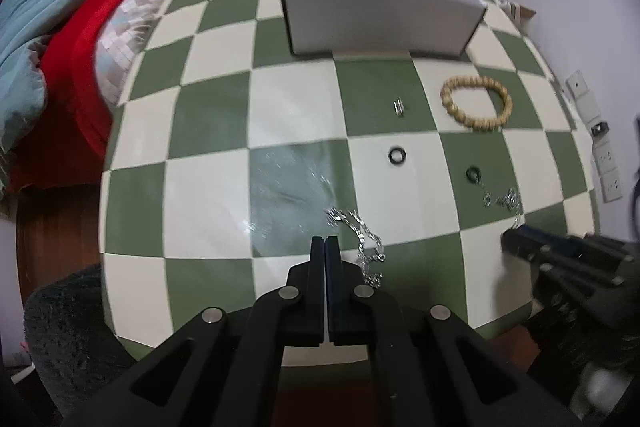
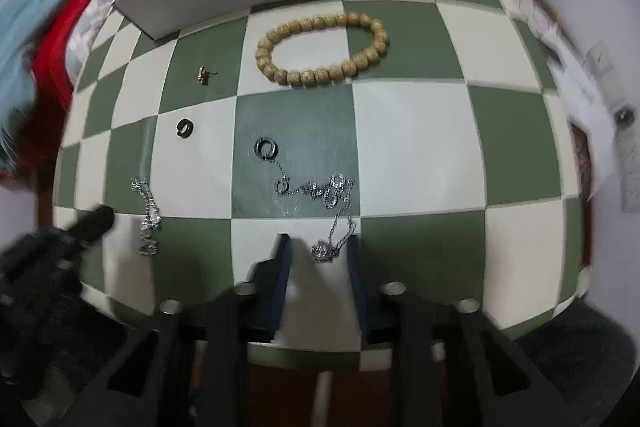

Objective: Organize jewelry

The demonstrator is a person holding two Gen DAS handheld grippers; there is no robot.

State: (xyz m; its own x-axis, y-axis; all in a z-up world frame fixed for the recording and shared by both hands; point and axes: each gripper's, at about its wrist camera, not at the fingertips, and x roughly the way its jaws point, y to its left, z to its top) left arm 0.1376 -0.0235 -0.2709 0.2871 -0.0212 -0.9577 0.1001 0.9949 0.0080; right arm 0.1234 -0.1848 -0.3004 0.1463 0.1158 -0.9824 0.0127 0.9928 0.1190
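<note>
Jewelry lies scattered over the checkered tabletop [image 1: 208, 131], below a white open box [image 1: 380, 23] at upper centre. Largest, the wooden bead bracelet [image 2: 322, 51], upper middle of the right view. Next, two silver chains: one [image 2: 320, 203] running down between my right gripper [image 2: 318, 251] fingers, which stand spread, not pinching it yet; the other [image 1: 360, 239] just right of my left gripper [image 1: 325, 241], fingers pressed together, apparently on nothing. Smallest: two dark rings [image 1: 397, 155], one gold stud [image 2: 205, 75].

Risk: fine chain slips or snags when pinched, dragging the attached ring [image 2: 266, 148]. Box contents mostly hidden; motion blur muddies chain links.
</note>
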